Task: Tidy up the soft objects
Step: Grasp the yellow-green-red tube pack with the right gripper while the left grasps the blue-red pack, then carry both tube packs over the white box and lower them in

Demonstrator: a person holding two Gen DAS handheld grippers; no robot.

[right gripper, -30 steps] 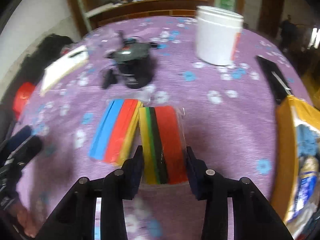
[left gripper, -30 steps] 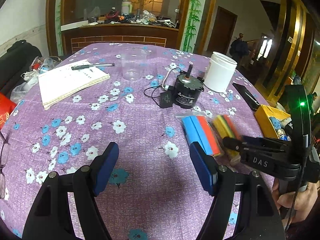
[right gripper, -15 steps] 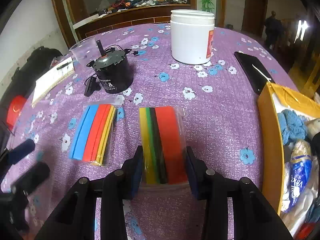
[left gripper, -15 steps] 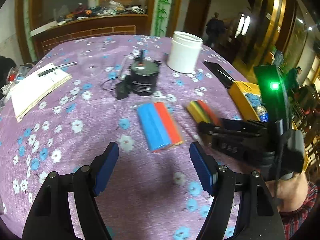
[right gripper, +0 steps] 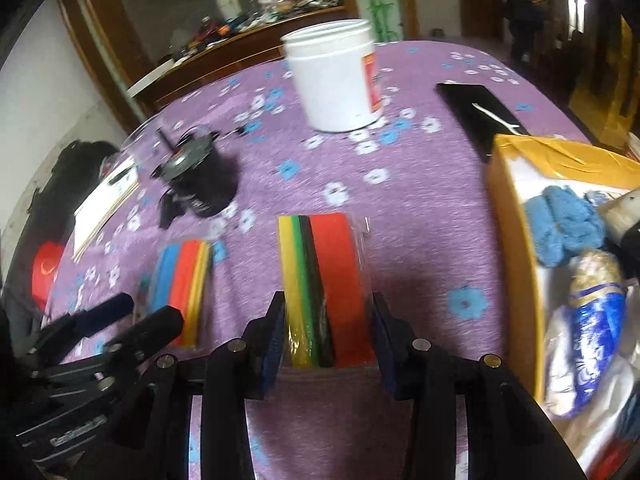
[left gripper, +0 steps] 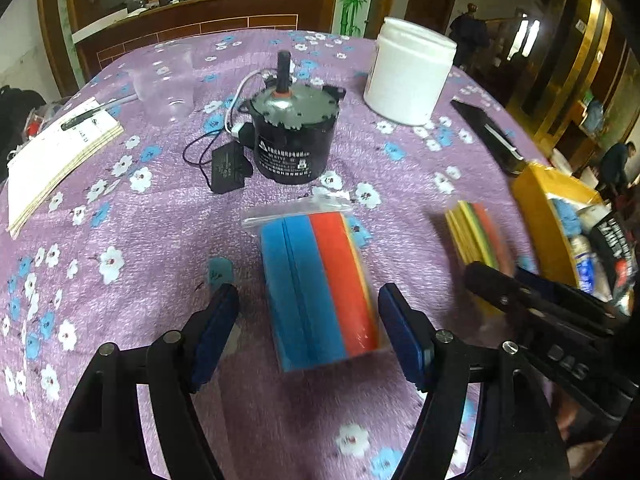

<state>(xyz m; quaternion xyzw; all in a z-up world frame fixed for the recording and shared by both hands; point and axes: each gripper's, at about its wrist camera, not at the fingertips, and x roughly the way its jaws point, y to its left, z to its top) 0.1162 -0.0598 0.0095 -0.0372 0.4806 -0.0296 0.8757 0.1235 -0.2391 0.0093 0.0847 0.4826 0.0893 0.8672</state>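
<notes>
On the purple flowered table (left gripper: 168, 420), your left claw (left gripper: 308, 334) straddles the blue-and-orange foam pack (left gripper: 320, 288). Its jaws have just been closing, but the pads stand clear of the pack on both sides, so nothing is gripped yet. Your right claw (right gripper: 326, 332) is clenched on the yellow, green, black and red foam pack (right gripper: 320, 276), which juts forward from the pads; whether its far end rests on the cloth is hard to tell through the blur.

Watch the clear bag (left gripper: 296, 210) around the left pack: it is slippery and loose at the far end, so a squeeze near the close end may pinch film alone and let the foam slide out. Foam compresses, so a light grip could also let the pack droop and twist.

The yellow box (right gripper: 516, 216) on your right is already crowded with blue yarn (right gripper: 560, 228) and wrapped items. Carrying the right pack over its wall too low could catch the rim. The motor (left gripper: 292, 136) and its wires sit just beyond the left pack; pushing forward may snag them.
</notes>
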